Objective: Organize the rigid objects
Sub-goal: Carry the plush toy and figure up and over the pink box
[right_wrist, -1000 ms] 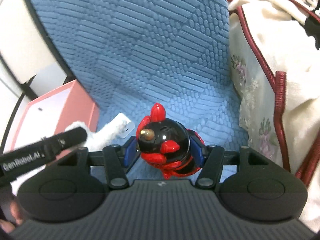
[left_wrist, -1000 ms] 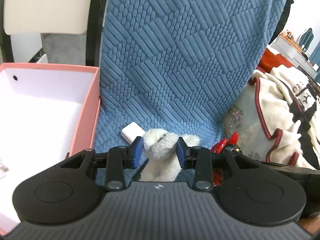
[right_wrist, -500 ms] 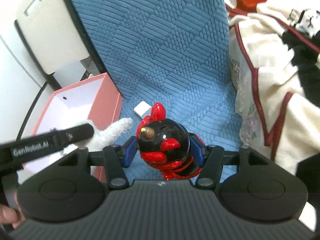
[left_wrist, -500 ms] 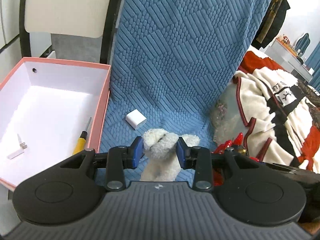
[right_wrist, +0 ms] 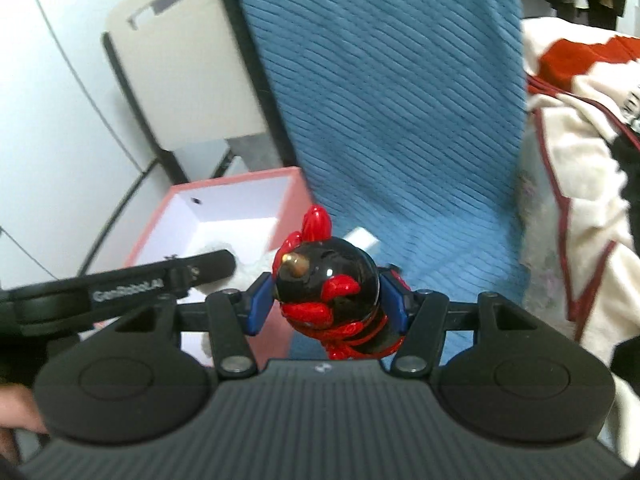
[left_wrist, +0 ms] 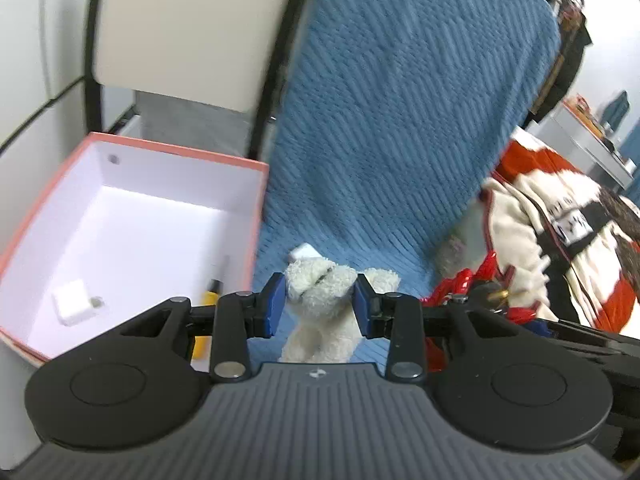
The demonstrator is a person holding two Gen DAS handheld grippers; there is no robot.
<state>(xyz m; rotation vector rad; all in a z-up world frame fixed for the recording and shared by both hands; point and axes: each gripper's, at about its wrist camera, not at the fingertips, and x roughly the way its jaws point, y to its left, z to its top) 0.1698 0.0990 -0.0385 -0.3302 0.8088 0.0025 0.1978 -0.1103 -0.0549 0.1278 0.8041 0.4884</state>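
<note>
My left gripper (left_wrist: 319, 304) is shut on a white plush toy (left_wrist: 322, 308), held above the blue blanket (left_wrist: 400, 120). My right gripper (right_wrist: 326, 304) is shut on a glossy black and red figurine (right_wrist: 328, 288); the figurine also shows at the right of the left wrist view (left_wrist: 464, 284). A pink box with a white inside (left_wrist: 120, 216) stands to the left. In it lie a white charger block (left_wrist: 74, 300) and a yellow-handled screwdriver (left_wrist: 206, 316). A small white block (left_wrist: 304, 250) lies on the blanket beyond the plush toy.
A cream, red and black blanket (left_wrist: 560, 232) is bunched at the right. A white chair back with a black frame (left_wrist: 180, 28) stands behind the box. The left gripper's body (right_wrist: 120, 284) crosses the left of the right wrist view, over the box (right_wrist: 224, 216).
Both grippers have lifted and pulled back with their toys still held. The box now shows more fully, with the charger block inside it coming into view.
</note>
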